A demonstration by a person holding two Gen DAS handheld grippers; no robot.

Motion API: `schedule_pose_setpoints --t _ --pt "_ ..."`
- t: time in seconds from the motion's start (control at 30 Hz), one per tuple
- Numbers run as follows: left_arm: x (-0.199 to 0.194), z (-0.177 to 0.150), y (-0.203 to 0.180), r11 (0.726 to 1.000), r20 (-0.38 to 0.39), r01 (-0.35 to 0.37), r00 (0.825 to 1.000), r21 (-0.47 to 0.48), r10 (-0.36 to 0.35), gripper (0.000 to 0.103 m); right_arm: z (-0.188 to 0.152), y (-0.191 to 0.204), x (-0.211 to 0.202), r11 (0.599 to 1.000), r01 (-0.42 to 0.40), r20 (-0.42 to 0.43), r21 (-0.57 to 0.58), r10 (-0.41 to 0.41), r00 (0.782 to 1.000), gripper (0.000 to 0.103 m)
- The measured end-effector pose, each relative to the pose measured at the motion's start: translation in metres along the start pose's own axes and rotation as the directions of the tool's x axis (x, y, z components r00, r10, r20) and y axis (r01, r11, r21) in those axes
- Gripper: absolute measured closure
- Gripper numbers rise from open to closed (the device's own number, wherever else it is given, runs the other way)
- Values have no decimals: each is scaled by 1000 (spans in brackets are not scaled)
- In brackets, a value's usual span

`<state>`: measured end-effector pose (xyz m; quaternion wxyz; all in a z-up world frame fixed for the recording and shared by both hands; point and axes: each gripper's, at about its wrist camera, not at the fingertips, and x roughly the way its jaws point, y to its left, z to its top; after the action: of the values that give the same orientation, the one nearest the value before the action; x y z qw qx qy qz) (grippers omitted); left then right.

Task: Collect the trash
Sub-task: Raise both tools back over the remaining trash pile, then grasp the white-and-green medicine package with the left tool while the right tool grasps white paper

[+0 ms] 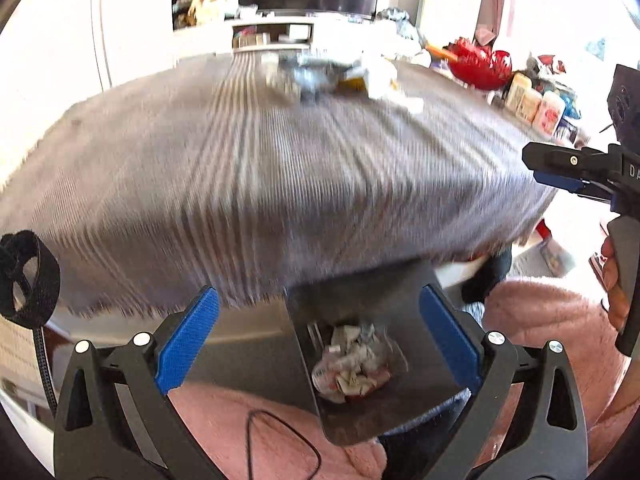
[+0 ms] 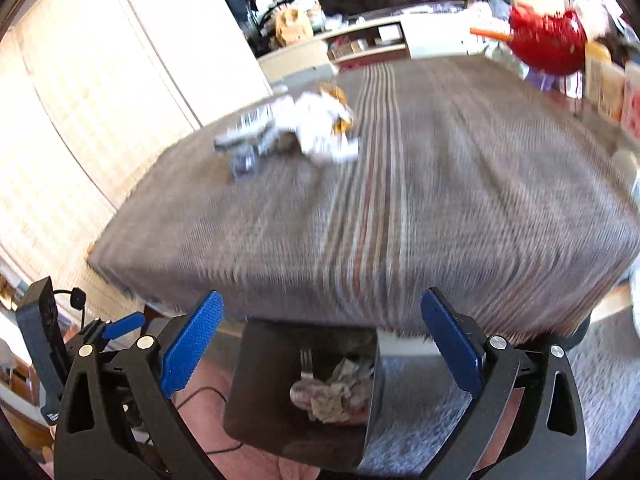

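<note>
A dark bin [image 1: 404, 408] stands on the floor below the table's near edge, with crumpled paper and wrappers [image 1: 352, 364] inside. My left gripper [image 1: 320, 344] hangs open above it, nothing between its blue pads. In the right wrist view the same bin [image 2: 264, 408] holds the crumpled trash [image 2: 336, 392], and my right gripper [image 2: 320, 344] is open and empty over it. More trash, white crumpled paper [image 2: 320, 128] and a grey wrapper [image 2: 244, 140], lies at the far side of the striped tablecloth [image 2: 400, 220]. That heap [image 1: 352, 76] is blurred in the left view.
A red bowl [image 2: 548, 40] and several bottles [image 1: 536, 104] stand at the table's right edge. The right gripper [image 1: 576, 176] and a hand [image 1: 616, 280] show at right in the left view. Pink fluffy fabric [image 1: 256, 424] lies beside the bin. A low white shelf [image 2: 368, 44] stands behind.
</note>
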<state>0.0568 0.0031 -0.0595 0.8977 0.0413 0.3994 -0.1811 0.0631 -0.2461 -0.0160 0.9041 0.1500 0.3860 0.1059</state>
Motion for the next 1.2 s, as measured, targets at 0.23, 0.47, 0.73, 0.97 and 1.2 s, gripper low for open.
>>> schedule_pose_setpoints --t 0.23,0.47,0.73,0.97,1.2 --pt "6 47 7 1000 -5 30 1000 -5 -30 8 49 3 -8 1000 18 50 -15 -18 999 3" --pt "27 92 21 999 -17 23 1000 -38 -23 8 90 -6 46 999 2 -11 33 -2 1000 3" --pt "49 129 42 997 -18 -46 999 -61 45 8 104 5 114 998 23 -77 -57 -28 997 31" --pt "60 147 52 997 -14 -54 998 -63 54 8 108 13 135 994 33 -97 -103 -43 994 33" --pt "72 158 45 998 -9 -58 998 -38 58 8 96 24 143 967 156 -82 -199 -175 981 64"
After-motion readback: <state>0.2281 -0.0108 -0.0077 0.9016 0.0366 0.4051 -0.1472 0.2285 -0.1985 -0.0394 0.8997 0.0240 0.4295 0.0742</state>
